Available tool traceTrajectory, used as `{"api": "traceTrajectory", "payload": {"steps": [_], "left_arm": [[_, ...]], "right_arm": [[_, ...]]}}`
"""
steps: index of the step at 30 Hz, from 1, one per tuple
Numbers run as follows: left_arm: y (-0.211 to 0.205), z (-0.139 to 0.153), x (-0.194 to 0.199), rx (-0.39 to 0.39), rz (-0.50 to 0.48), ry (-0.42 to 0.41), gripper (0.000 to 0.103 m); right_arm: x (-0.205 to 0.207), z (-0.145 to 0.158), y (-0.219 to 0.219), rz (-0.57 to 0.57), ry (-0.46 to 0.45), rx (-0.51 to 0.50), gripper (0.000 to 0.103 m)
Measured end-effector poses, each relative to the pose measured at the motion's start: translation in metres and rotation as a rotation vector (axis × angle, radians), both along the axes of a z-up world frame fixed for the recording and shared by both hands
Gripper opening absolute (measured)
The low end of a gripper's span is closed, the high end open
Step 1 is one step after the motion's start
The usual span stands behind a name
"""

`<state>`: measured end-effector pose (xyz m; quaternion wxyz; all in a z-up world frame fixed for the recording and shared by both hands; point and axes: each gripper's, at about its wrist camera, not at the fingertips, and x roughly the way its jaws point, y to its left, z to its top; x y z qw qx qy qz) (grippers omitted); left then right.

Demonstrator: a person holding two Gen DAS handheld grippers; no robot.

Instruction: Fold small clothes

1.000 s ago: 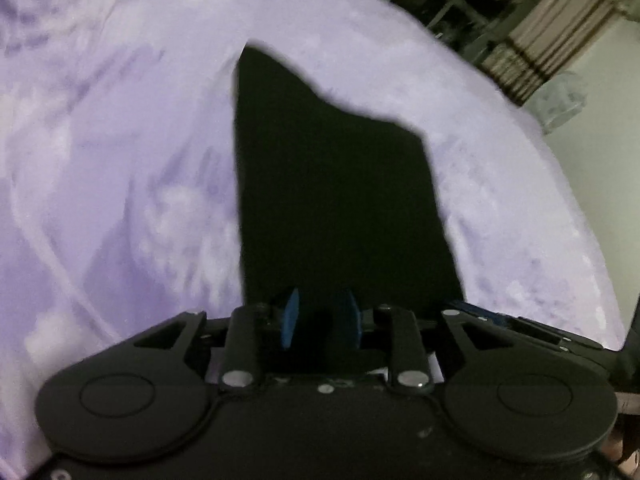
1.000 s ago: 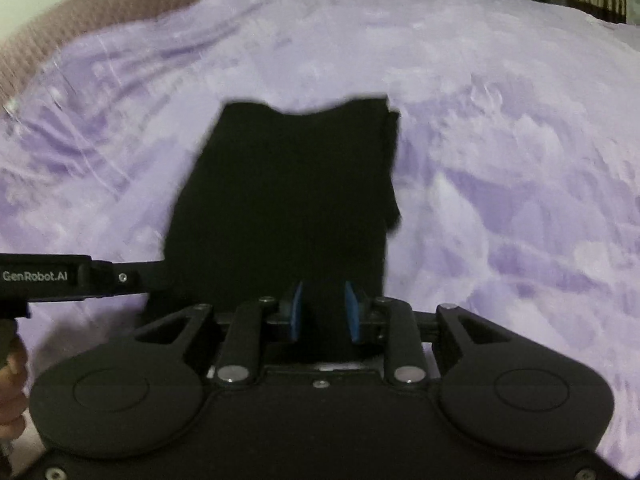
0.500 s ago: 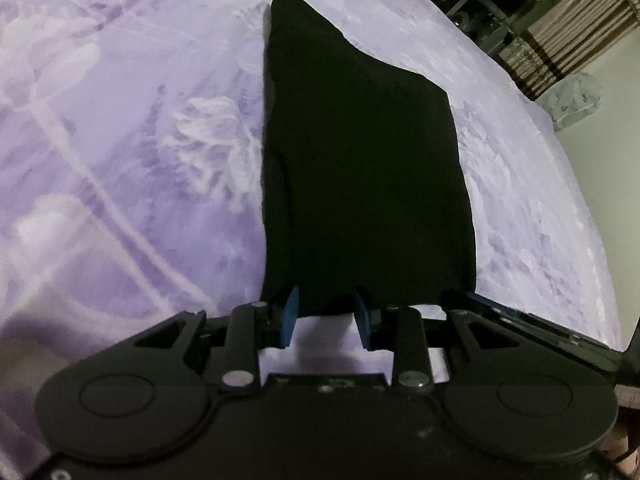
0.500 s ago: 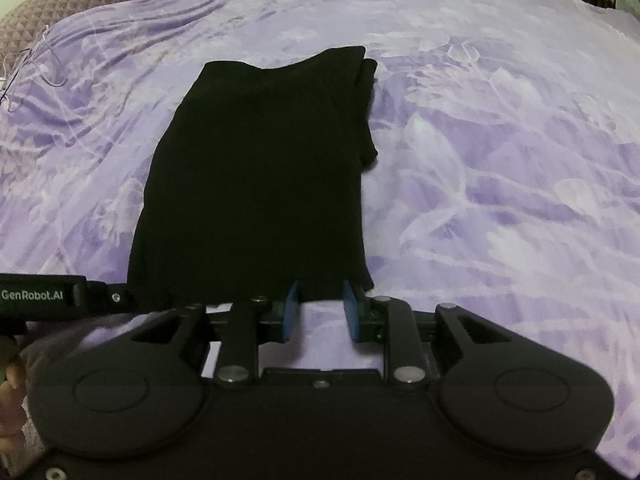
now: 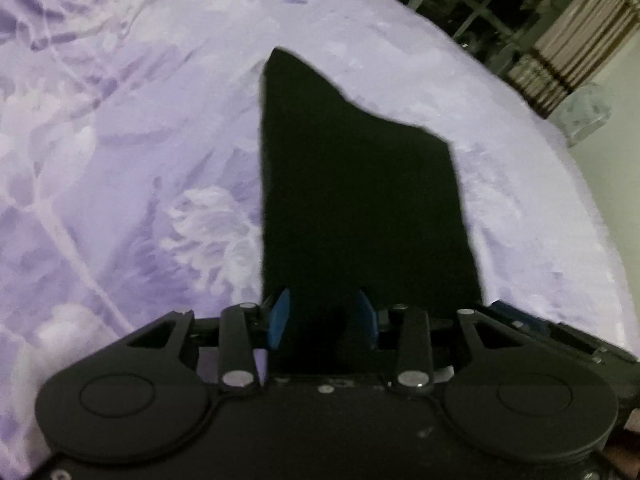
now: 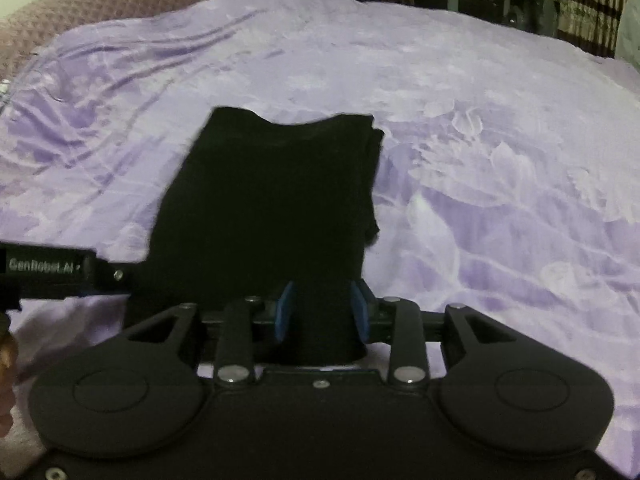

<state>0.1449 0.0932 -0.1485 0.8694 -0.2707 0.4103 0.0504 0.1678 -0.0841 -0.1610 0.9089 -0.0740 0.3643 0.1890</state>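
A small black garment (image 5: 360, 200) lies stretched on a purple floral bedspread (image 5: 140, 160). In the left wrist view its near edge runs between the blue pads of my left gripper (image 5: 322, 316), which is shut on it. In the right wrist view the same garment (image 6: 272, 200) reaches back between the blue pads of my right gripper (image 6: 320, 312), also shut on its near edge. The left gripper's body (image 6: 48, 268) shows at the left edge of the right wrist view. The cloth inside both jaws is hidden in darkness.
The bedspread (image 6: 480, 200) covers the whole bed. A brown quilted headboard (image 6: 100, 4) is at the far left. Dark shelving and striped curtains (image 5: 560, 40) stand beyond the bed, with a pale wall (image 5: 616, 160) on the right.
Half a second ago the garment's near edge lay just ahead of both grippers' pads. Now the cloth sits between the pads of both grippers, and both views are closer and blurred.
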Motion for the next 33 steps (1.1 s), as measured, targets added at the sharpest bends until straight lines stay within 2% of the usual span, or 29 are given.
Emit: {"api": "traceTrajectory", "payload": {"steps": [5,7,11,15,18,22,25,33], "left_arm": [[-0.004,-0.014,0.012,0.040,-0.040,0.030,0.040],[-0.004,-0.015,0.013,0.041,-0.047,0.031,0.042],[0.003,-0.015,0.010,0.003,-0.040,0.016,0.042],[0.007,0.000,0.000,-0.021,0.007,0.031,0.042],[0.004,0.016,-0.010,0.023,0.046,0.070,0.045],[0.002,0.040,-0.027,0.025,0.058,0.069,0.050],[0.000,0.062,-0.039,0.061,0.060,0.076,0.052],[-0.014,0.114,-0.077,0.128,0.034,0.041,0.056]], "right_arm": [[0.024,-0.018,0.006,-0.014,0.053,-0.044,0.024],[0.025,-0.025,0.003,-0.018,0.072,-0.031,0.025],[0.020,-0.028,-0.002,-0.020,0.073,-0.015,0.027],[0.016,-0.022,-0.002,-0.023,0.064,-0.043,0.032],[0.008,-0.011,-0.001,-0.034,0.052,-0.069,0.036],[-0.007,0.008,-0.007,-0.043,0.055,-0.043,0.044],[-0.021,0.027,-0.014,-0.062,0.055,-0.020,0.051],[-0.056,0.084,-0.032,-0.119,0.043,0.038,0.053]]}}
